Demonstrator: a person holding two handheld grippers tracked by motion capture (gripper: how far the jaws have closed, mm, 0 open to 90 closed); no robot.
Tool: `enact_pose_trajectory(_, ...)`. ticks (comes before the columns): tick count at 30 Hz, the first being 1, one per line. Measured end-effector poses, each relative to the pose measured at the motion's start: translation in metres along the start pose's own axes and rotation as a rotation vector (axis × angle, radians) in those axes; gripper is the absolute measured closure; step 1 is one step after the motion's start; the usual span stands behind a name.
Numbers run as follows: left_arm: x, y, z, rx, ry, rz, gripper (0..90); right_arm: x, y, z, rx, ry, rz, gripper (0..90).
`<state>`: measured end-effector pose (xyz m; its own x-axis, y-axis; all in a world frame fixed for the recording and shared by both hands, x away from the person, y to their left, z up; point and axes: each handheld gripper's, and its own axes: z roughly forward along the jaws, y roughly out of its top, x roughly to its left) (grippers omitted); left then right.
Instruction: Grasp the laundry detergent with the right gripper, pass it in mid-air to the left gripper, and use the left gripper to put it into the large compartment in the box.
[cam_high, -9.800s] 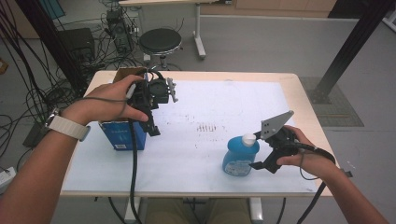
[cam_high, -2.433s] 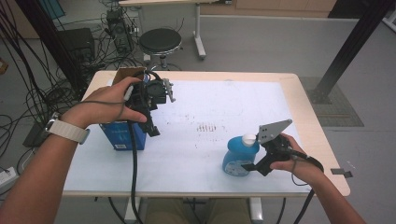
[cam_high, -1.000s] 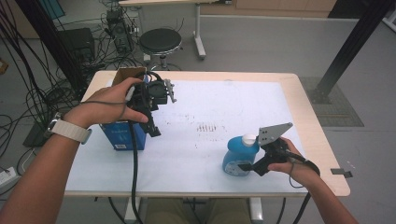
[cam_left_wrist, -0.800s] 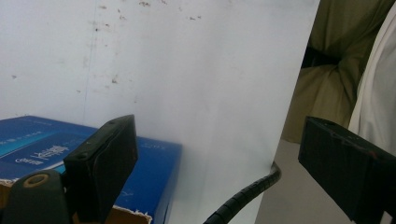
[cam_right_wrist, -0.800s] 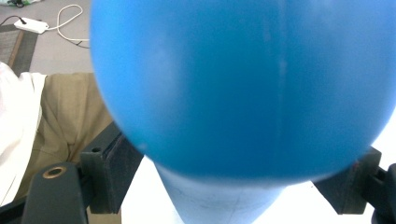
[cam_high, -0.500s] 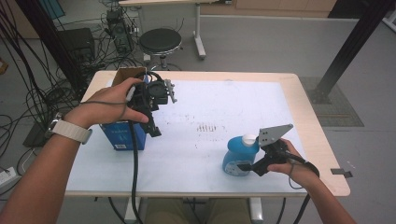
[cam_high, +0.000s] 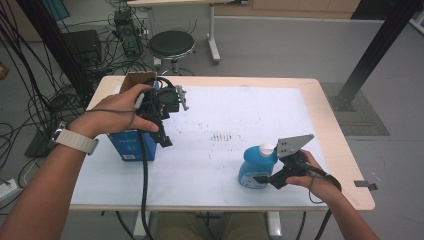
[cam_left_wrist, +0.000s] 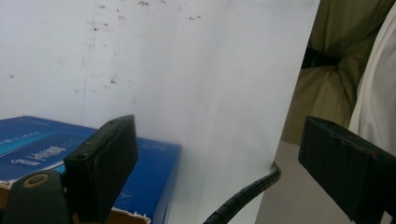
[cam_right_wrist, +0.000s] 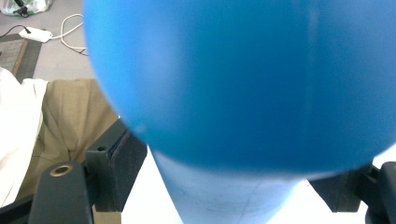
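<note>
High view, from my remote seat: my right tongs (cam_high: 263, 178) sit at about five o'clock on the white tabletop (cam_high: 240, 115), level with the low waist of a blue detergent bottle with a white cap (cam_high: 256, 166), which stands upright near the front edge. Their jaws have just been closing, with the bottle between them. In the right gripper view the blue body (cam_right_wrist: 243, 84) bulges over both black pads (cam_right_wrist: 127, 164), and the narrow lower part passes between them with a gap on each side, so I judge the pads not yet pressing; the low, level approach looks chosen to catch the bottle where it is slimmest.

My left tongs (cam_high: 165, 140) are at about nine o'clock, held by the left hand (cam_high: 117, 112) over an open blue carton (cam_high: 131, 146) at the tabletop's left edge. The left gripper view shows them spread wide, pinching nothing, with the carton's blue side (cam_left_wrist: 154, 172) below one pad and bare tabletop beyond. I read that hand as parked above the carton, well apart from the bottle, leaving the right side room to work.
</note>
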<state>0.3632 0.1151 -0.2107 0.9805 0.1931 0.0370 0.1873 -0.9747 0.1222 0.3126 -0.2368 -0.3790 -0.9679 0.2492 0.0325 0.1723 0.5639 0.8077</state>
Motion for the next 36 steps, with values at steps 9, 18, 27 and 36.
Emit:
enact_pose_trajectory(9,0.0004,0.0006,0.0000,0.005,0.001,0.004,12.4,0.0006,-0.0013,0.0006,-0.008,-0.001,-0.004,22.5)
enact_pose_trajectory(18,0.0002,0.0019,0.0006,0.004,0.001,0.001,12.4,0.0008,-0.0029,0.0004,-0.018,0.002,-0.004,24.6)
enact_pose_trajectory(27,0.0001,0.0012,0.0014,0.001,0.000,0.000,12.4,0.0007,-0.0040,0.0004,-0.024,0.004,-0.003,25.7)
enact_pose_trajectory(36,0.0006,0.0000,0.0013,-0.004,0.001,-0.004,12.4,0.0007,-0.0052,0.0017,-0.027,0.005,-0.003,26.9)
